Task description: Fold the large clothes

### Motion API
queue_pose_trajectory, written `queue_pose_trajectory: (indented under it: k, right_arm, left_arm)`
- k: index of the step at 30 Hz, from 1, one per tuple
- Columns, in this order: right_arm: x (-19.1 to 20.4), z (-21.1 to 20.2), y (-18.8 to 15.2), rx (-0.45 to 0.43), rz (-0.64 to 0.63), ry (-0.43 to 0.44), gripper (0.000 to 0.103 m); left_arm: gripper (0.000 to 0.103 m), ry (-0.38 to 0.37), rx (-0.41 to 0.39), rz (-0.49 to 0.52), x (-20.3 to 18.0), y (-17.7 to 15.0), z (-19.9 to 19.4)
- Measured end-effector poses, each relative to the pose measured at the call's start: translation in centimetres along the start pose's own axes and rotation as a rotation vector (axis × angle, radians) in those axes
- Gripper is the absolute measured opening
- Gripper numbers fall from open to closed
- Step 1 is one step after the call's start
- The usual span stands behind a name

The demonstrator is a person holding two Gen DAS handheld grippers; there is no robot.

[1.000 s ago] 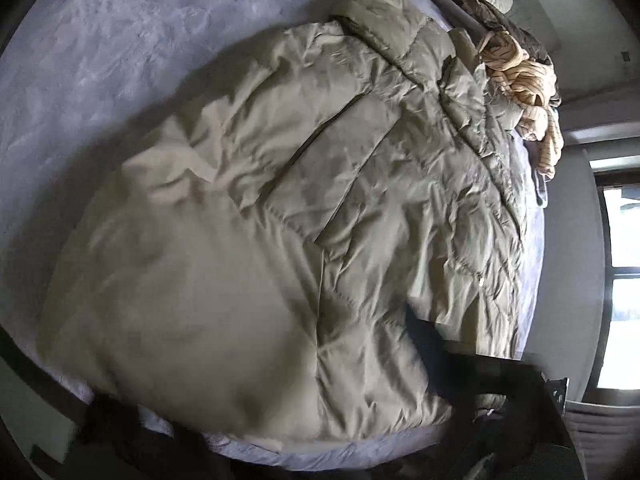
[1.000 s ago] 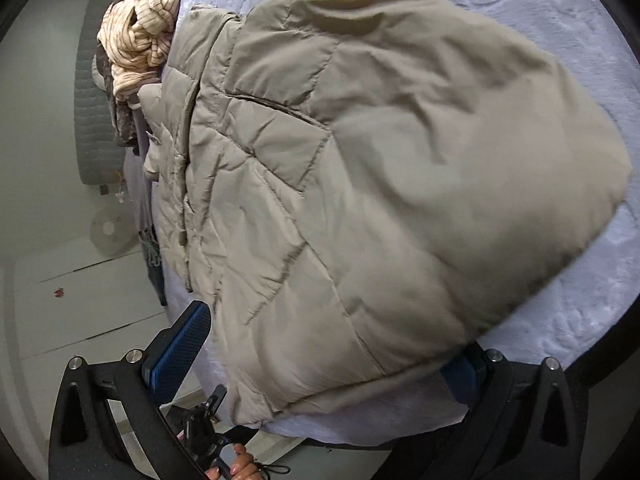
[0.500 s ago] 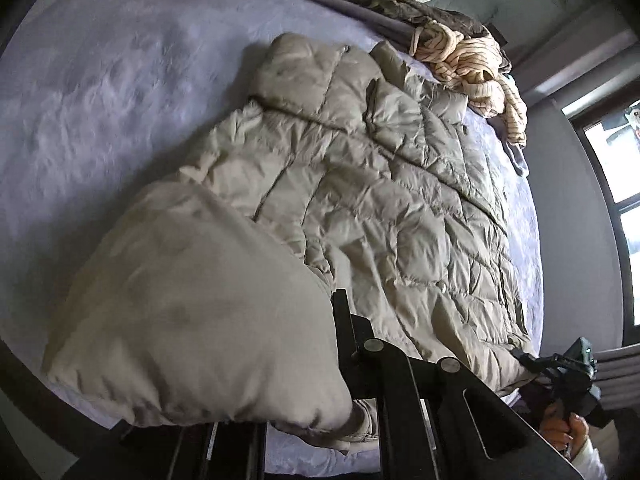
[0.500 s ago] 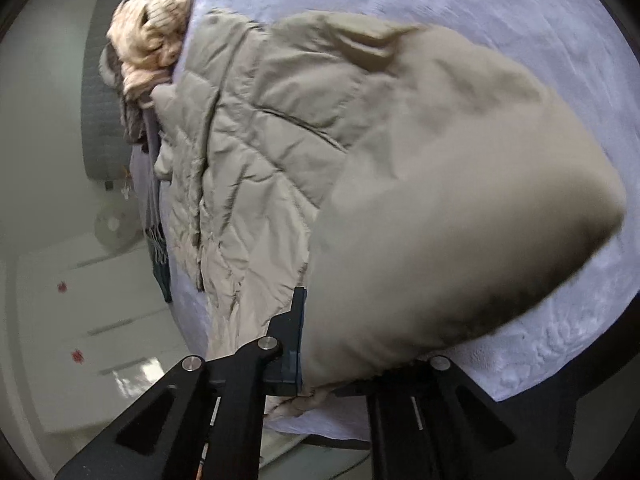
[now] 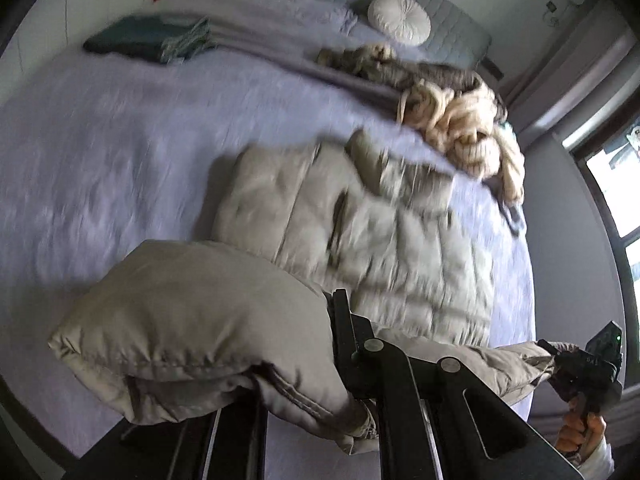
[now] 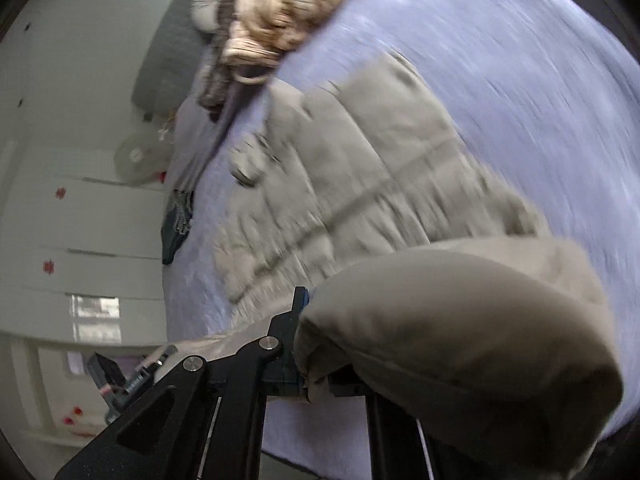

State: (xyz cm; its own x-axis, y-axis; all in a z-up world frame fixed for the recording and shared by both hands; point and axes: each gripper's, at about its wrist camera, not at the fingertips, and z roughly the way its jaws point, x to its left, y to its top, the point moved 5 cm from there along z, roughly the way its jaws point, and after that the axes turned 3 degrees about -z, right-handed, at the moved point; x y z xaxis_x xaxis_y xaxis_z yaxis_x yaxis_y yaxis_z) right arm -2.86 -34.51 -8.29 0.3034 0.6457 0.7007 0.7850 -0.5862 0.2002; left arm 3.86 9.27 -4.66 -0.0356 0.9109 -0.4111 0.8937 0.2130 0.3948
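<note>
Both sets of jaws clamped on the near hem of the beige quilted puffer jacket (image 5: pixel 360 240) — left gripper (image 5: pixel 340 364) and right gripper (image 6: pixel 308 356) lifting it off the lilac bed's (image 5: pixel 120 140) near edge; its long axis runs toward the headboard, so the fold goes forward.

Both wrist cams sit close behind their fingers, tilted down over the bed (image 5: pixel 132 152). Left cam faces the headboard (image 5: pixel 448 36) at 1 o'clock; right faces the wardrobe wall at 9. Both share the puffer jacket (image 5: pixel 384 240).
</note>
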Motion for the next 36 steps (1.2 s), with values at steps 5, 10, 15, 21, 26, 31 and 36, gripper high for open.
queue_pose_trajectory:
  k: [5,10,15,21,26,31,36]
  right_arm:
    - [2.7,2.2,7.0,-0.031,-0.083,-0.026,0.008]
    - [3.5,6.7,12.6,-0.057,-0.115,-0.09,0.008]
    - [2.2,12.5,16.3,-0.06,-0.082,-0.162,0.008]
    - [-1.3,18.0,18.1,-0.044,-0.013,-0.219,0.008]
    - [-2.5,19.8,18.8,-0.044,0.009,-0.215,0.008]
    - [-2.2,19.9,19.5,-0.039,0.014,-0.204,0.01]
    - [-0.7,18.0,20.0,-0.045,-0.041,-0.187,0.066]
  left_arm:
    - [0.013,0.028,-0.028,0.044,-2.1,5.9,3.5]
    - [0.013,0.06,0.015,0.063,-1.6,10.2,10.2]
    - [0.013,0.127,0.069,0.112,-0.4,12.4,17.8]
    - [0.013,0.139,0.115,0.09,0.8,13.5,24.4]
    - [0.013,0.16,0.101,0.119,0.6,13.8,27.1]
    - [0.023,0.158,0.061,0.151,0.0,14.3,25.7]
    - [0.102,0.169,-0.063,0.209,-0.7,15.0,21.3]
